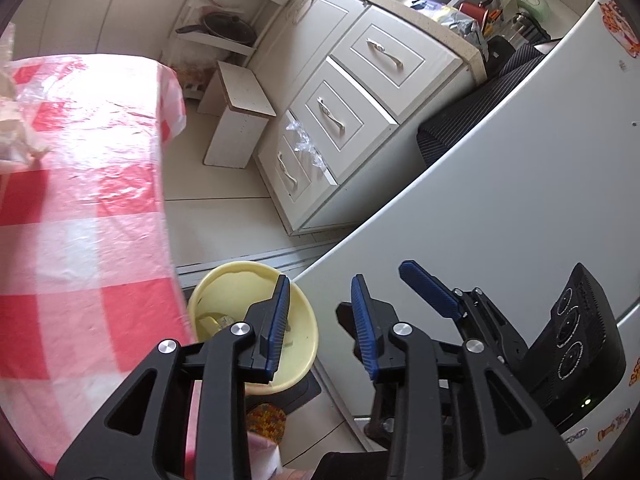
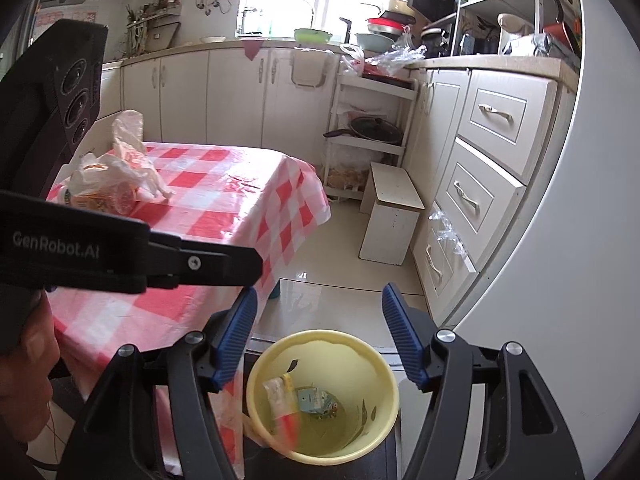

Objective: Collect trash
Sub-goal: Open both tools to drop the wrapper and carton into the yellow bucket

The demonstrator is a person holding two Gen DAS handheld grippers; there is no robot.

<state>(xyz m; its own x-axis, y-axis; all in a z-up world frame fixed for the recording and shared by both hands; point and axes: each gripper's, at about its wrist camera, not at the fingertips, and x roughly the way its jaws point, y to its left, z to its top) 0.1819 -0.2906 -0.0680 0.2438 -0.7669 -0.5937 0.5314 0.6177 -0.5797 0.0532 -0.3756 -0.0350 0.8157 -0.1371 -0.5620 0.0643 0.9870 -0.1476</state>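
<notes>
A yellow trash bin [image 2: 384, 420] stands on the floor beside the table. Wrappers [image 2: 308, 398] lie inside it, and a red and white wrapper [image 2: 286, 412] is blurred just inside its rim. My right gripper [image 2: 320, 340] is open and empty right above the bin. My left gripper [image 1: 322, 320] is open and empty over the bin [image 1: 300, 320]; it shows in the right wrist view [image 2: 132, 260] at the left. A crumpled white plastic bag with packaging [image 2: 116, 176] lies on the red checked table [image 2: 224, 200].
A white fridge [image 2: 580, 280] stands at the right. White drawer cabinets [image 2: 480, 184], a small white stool [image 2: 392, 216] and a shelf rack with a pan [image 2: 372, 128] line the far side. Tiled floor lies between.
</notes>
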